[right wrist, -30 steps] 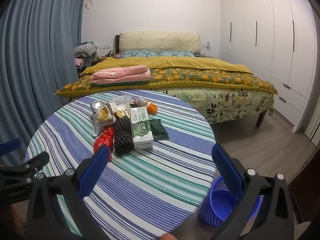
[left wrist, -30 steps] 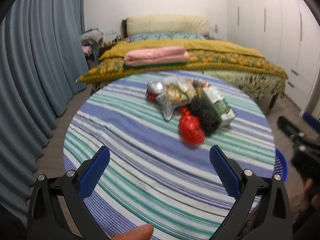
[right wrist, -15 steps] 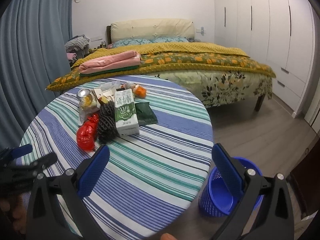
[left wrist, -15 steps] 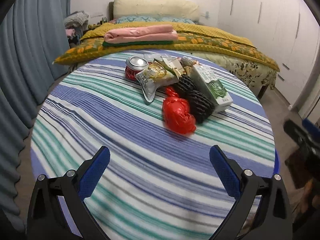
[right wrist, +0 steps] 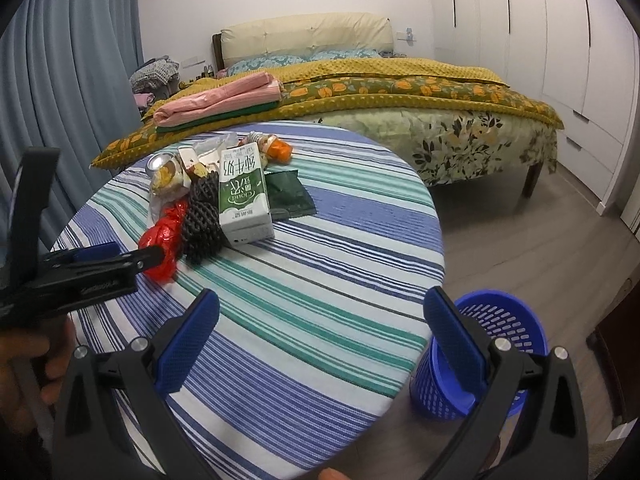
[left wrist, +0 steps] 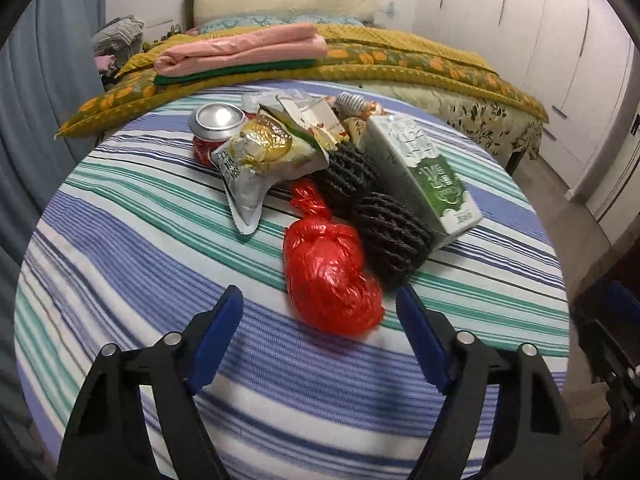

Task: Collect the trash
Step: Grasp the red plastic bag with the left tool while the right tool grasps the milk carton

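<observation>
A pile of trash lies on the round striped table: a knotted red plastic bag, two black foam nets, a green milk carton, a can and a snack wrapper. My left gripper points down at the red bag; its jaws are closing, with the bag's near end between the tips and neither pad touching it. In the right wrist view, the left gripper reaches the red bag from the left. My right gripper hangs open over the table's near edge, holding nothing.
A blue slotted basket stands on the floor by the table's right edge. A dark green packet lies beside the carton. Behind the table is a bed with a folded pink blanket; a curtain hangs at left.
My left gripper has moved forward and down to the red bag, and its jaws have narrowed. The right gripper has sunk a little, so more of the blue basket shows.
</observation>
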Demonstrator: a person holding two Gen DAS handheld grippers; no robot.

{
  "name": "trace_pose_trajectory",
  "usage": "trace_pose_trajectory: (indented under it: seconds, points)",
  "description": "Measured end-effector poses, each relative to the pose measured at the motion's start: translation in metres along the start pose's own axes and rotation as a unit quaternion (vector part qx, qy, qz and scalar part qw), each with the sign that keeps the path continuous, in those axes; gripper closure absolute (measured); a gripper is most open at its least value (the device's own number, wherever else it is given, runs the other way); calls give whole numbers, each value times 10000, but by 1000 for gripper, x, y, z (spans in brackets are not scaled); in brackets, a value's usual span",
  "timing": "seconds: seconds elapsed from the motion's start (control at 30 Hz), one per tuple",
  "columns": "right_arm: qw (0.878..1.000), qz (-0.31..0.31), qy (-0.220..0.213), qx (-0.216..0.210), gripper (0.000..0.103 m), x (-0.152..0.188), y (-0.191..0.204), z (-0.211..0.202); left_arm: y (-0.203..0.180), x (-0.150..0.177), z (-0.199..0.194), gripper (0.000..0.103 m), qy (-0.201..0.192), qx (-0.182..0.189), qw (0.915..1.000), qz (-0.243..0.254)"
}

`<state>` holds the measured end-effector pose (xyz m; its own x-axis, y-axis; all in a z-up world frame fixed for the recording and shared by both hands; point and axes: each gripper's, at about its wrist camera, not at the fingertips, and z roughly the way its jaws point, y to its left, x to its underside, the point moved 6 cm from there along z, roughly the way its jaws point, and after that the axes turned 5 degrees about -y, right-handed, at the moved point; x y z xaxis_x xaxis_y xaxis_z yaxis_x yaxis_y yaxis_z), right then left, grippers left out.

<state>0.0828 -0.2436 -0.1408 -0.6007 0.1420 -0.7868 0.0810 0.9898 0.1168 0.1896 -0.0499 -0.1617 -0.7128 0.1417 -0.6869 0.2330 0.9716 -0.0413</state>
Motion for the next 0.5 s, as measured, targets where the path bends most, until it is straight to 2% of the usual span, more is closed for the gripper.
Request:
trace_pose_trajectory:
  seconds: [0.13,0.27,0.3,0.4,0.47,0.5]
  points:
    - [9999,-3,71,-112,5,-1,1,7,4,-3,13,39,95,165,9998,-22]
    - [9995,-30,115,-284,5,-15,9,23,3,-3,17,67,152,349,9992,73]
    - [9992,-23,152,-369,5,-20,12,31,3,-3,17,71,153,369,9992,91]
    - [9967,-80,390,-713,12,-33,26,59,8,-1,12,74,198,481,9986,-25]
    - [9935,-216,606,-943,23,-41,37,81,14,4,3,74,255,562,9980,-146]
    - [9923,-301,688,-983,25,-43,43,90,18,9,-3,74,297,620,9974,-222]
